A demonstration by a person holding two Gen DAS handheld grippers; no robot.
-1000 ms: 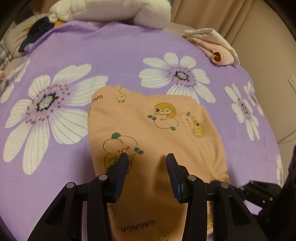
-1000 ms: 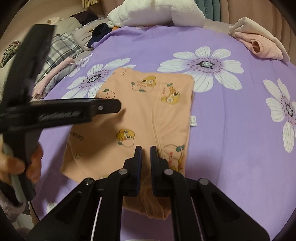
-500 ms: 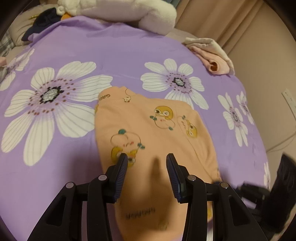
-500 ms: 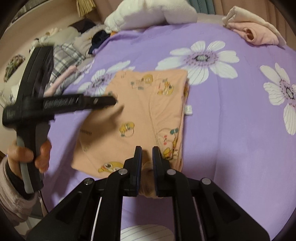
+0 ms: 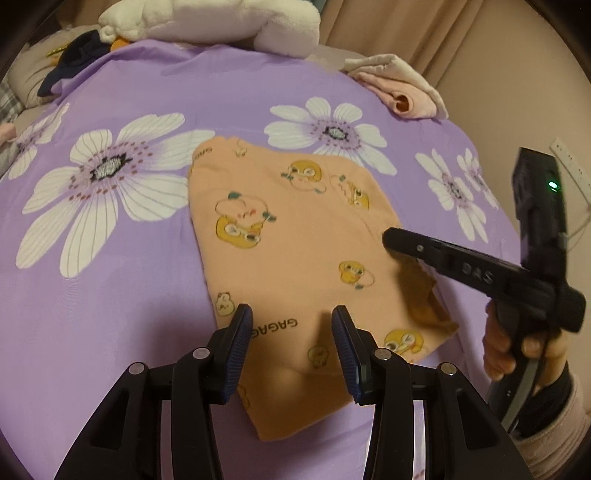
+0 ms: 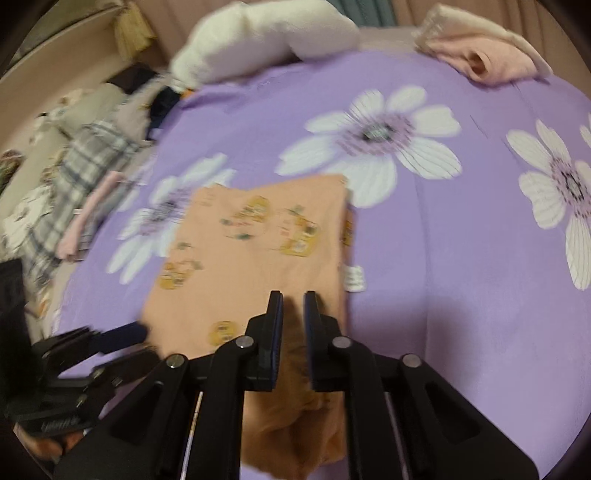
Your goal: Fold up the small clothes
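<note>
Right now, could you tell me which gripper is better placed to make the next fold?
Right gripper: its jaws already pinch the orange garment at its near edge, while the left gripper is open, holding nothing.

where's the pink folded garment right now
In the left wrist view the pink folded garment lies at the far right edge of the purple sheet, beyond the orange garment and right of the white plush.

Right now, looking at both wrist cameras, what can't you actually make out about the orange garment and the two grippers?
- Right wrist view: motion blur smears the orange garment; whether the right gripper pinches cloth is unclear.
- Left wrist view: the garment's near edge sits behind the open left gripper.
- Left wrist view: the right gripper's tip is seen side-on, hiding its gap.
- Right wrist view: the white label is unreadable.
</note>
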